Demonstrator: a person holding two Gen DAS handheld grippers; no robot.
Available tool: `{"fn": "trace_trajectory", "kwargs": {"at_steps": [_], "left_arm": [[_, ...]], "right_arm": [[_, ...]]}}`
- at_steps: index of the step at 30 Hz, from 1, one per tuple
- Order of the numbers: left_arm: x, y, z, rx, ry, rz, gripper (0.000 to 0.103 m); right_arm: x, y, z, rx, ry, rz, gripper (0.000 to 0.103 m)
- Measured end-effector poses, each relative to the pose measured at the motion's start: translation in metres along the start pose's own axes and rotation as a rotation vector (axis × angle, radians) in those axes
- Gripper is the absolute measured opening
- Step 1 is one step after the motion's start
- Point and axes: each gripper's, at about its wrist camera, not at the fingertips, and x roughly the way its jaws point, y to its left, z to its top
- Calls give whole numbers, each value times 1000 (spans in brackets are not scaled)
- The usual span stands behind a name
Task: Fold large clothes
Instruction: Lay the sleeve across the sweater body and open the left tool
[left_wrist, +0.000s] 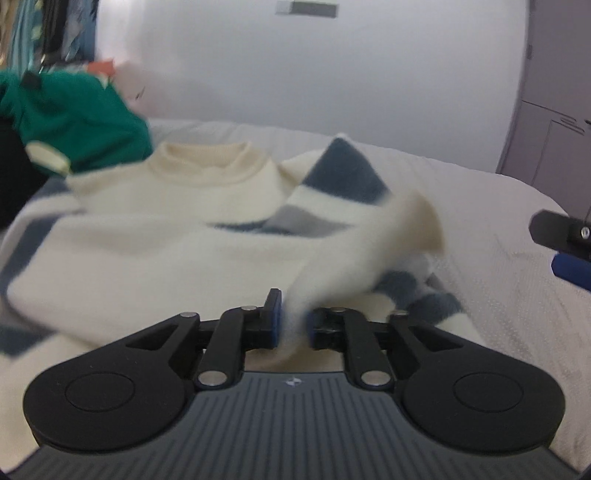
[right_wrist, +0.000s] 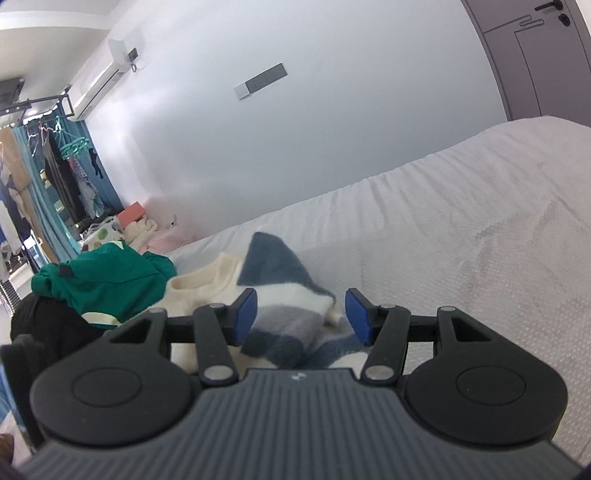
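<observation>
**Mia:** Where is the sweater (left_wrist: 177, 236)?

**Ben:** It lies on the white bed (left_wrist: 498, 236), collar toward 12 o'clock. It is cream and fuzzy, with blue and gray stripes.

**Mia:** What is the left gripper (left_wrist: 293, 325) doing?

**Ben:** Its two fingers pinch a cream bit of the sweater — I think it is the sleeve. The picture is blurry there.

**Mia:** And the right gripper (right_wrist: 301, 317)?

**Ben:** Its fingers are spread apart and hold nothing. The striped sleeve fold sits just past them.

**Mia:** Will the sweater be hard to move?

**Ben:** I think it is soft, thick and floppy, so it will sag. Best to grab the cuff or hem — the edges are firmer.

**Mia:** What is at 10 o'clock?

**Ben:** A green top (left_wrist: 77, 122), bunched up, beside the collar.
</observation>
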Motion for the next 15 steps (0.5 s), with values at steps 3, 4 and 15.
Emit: {"fn": "trace_trajectory", "kwargs": {"at_steps": [3, 4, 15], "left_arm": [[-15, 5, -7, -89, 41, 3, 58], [-28, 13, -12, -106, 50, 5, 59], [-135, 57, 21, -349, 66, 84, 60]], "right_arm": [[-1, -4, 3, 18, -6, 0, 57], [-3, -4, 3, 16, -10, -3, 57], [-11, 9, 1, -56, 54, 42, 57]]}}
